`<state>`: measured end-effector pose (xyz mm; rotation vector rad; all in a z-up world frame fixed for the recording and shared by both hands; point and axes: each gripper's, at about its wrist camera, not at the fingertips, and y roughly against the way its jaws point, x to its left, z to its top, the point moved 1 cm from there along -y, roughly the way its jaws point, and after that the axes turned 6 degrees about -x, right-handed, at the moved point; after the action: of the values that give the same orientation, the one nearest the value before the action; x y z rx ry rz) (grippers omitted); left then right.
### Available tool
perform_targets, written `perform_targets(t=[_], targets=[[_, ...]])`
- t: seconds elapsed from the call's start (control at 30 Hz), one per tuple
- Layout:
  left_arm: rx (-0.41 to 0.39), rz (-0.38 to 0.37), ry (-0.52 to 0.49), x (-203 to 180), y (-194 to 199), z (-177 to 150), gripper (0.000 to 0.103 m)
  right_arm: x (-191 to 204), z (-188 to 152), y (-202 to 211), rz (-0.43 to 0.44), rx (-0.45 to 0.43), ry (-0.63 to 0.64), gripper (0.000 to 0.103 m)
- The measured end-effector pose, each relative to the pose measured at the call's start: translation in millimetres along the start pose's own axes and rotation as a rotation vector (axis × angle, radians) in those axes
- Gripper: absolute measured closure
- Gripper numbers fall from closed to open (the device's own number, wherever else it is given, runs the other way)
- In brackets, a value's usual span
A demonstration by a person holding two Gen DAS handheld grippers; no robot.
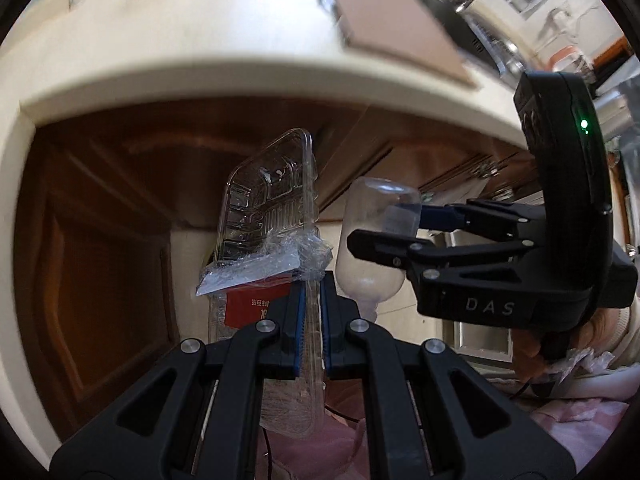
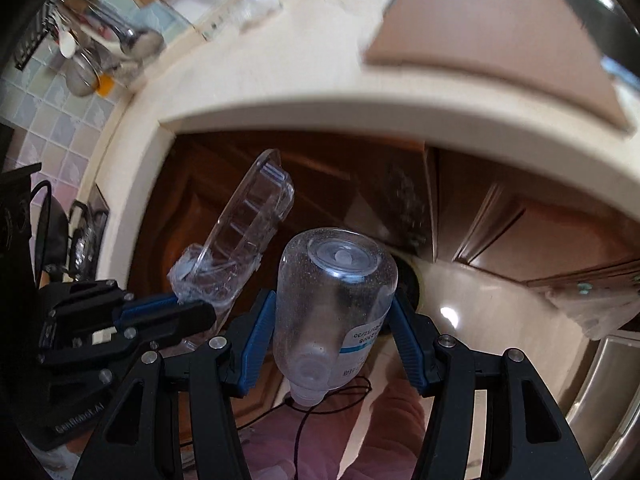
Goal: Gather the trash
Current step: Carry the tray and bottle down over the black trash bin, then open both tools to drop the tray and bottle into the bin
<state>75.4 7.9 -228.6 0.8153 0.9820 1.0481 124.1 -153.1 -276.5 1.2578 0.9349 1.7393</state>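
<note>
- Clear plastic tray is sitting clenched edge-on in the left tool.
- Right tool is grasping an upturned clear bottle below the tabletop edge.

I see the left gripper as matt black plastic with ribbed blue pads and bright metal pivot pins; the right gripper looks the same. The tray is clear, glossy, ribbed plastic, with crinkled shiny film wrapped over it and a red paper label. The bottle is smooth transparent plastic, speckled inside, carrying a white paper label. The surface looks like smooth cream stone with a soft sheen. The cabinet door is dark varnished wood, the floor glossy, and the wall tiles glazed.
</note>
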Motion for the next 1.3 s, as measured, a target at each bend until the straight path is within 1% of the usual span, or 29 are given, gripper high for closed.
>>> perform_targets(t=[0.23,0.4,0.47,0.63,0.7,0.73,0.8,0.83,0.97,1.07,1.13,1.2,1.23,1.3], targets=[[0.058,0.026,0.113,37.5,-78.2,-30.8,0.098,-32.4,-27.6,-83.6,-0.021,0.089,-0.026,0.047],[0.112,0.059,0.22,75.2,-153.3,-44.0,0.098,-67.2,-47.6,-162.5,-0.072,0.142,-0.067,0.046],[0.122,0.068,0.252,88.5,-180.2,-47.1,0.098,-77.7,-52.4,-193.8,-0.08,0.168,-0.08,0.046],[0.156,0.108,0.27,112.1,-238.8,-53.7,0.098,-97.8,-56.9,-268.4,-0.112,0.2,-0.06,0.046],[0.171,0.126,0.264,117.4,-254.9,-55.5,0.097,-101.3,-54.9,-293.7,-0.114,0.217,-0.052,0.046],[0.187,0.137,0.257,123.3,-265.2,-54.2,0.096,-103.2,-54.4,-306.3,-0.111,0.228,-0.048,0.046],[0.228,0.152,0.244,128.5,-279.8,-57.1,0.091,-103.7,-55.0,-325.8,-0.13,0.254,-0.038,0.045],[0.248,0.16,0.239,130.5,-285.7,-58.7,0.091,-103.9,-54.6,-334.3,-0.133,0.266,-0.037,0.045],[0.262,0.175,0.222,132.1,-288.3,-57.2,0.09,-98.1,-54.4,-345.8,-0.154,0.269,-0.013,0.036],[0.258,0.178,0.213,133.0,-279.3,-53.0,0.088,-91.6,-53.7,-337.8,-0.156,0.265,0.002,0.034],[0.256,0.178,0.212,128.3,-274.3,-50.9,0.079,-89.4,-55.2,-327.1,-0.154,0.267,-0.001,0.034],[0.25,0.183,0.205,124.0,-266.9,-45.9,0.075,-86.7,-52.3,-316.1,-0.15,0.262,-0.01,0.034],[0.249,0.181,0.202,121.0,-261.4,-44.1,0.075,-85.1,-51.6,-312.5,-0.149,0.259,-0.012,0.034],[0.248,0.177,0.197,121.1,-246.5,-41.0,0.075,-82.6,-52.2,-292.2,-0.149,0.248,-0.012,0.034]])
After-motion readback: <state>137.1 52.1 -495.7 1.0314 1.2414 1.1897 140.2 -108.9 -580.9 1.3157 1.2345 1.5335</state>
